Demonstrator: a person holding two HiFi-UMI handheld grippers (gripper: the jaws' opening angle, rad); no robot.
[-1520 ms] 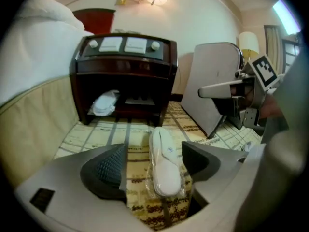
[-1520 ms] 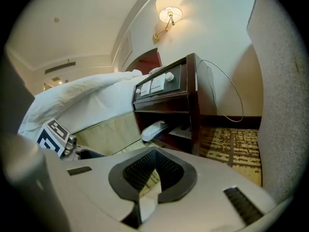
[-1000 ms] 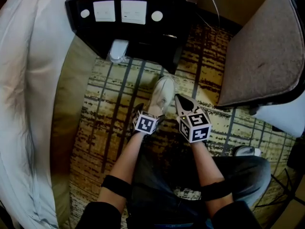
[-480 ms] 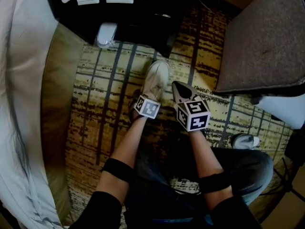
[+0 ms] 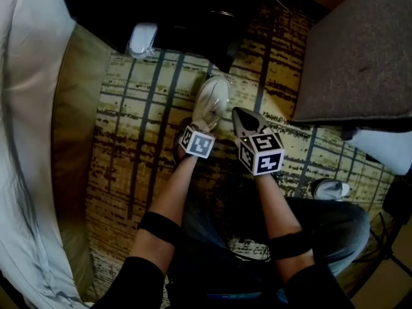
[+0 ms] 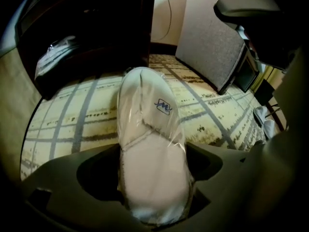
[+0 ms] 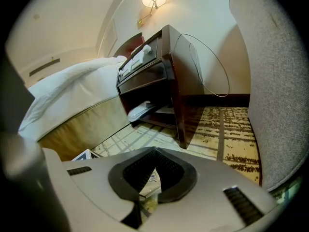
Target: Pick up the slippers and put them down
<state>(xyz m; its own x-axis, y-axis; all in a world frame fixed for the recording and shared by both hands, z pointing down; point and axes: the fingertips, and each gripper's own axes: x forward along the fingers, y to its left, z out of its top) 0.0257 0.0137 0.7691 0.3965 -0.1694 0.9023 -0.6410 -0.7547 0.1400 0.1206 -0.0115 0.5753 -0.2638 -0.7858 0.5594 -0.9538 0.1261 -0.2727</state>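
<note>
The white bed (image 5: 26,140) fills the left side of the head view. A yellow-and-brown checked carpet (image 5: 135,153) spreads across the middle, and a grey chair cushion (image 5: 360,50) takes the upper right. A dark nightstand (image 5: 193,18) stands at the top, between bed and chair. On its low shelf lies a pale wrapped packet (image 5: 141,39), which looks like a second slipper, though I cannot be sure. The person crouches over the carpet with both forearms reaching forward, and a light shoe (image 5: 331,188) shows at the right beside the knee. The left gripper (image 6: 154,153) points steeply down at the plastic-wrapped white slipper (image 5: 214,98). The slipper lies flat on the carpet just in front of the nightstand, with its toe toward it. The left gripper's jaws have just been closing with the slipper's heel end between them. In the left gripper view they appear to rest against both sides of the heel, so I read this as a grasp taking hold. The right gripper (image 5: 243,122) hovers just beside the slipper on its right with its jaws clenched together on nothing. Only a sliver of carpet and wrapper shows through the hollow between its pads. As for progress, the pick-up is at its very start. The slipper is gripped but not yet lifted off the carpet. Raising it and setting it down are both left to do, and the packet on the shelf is untouched.
</note>
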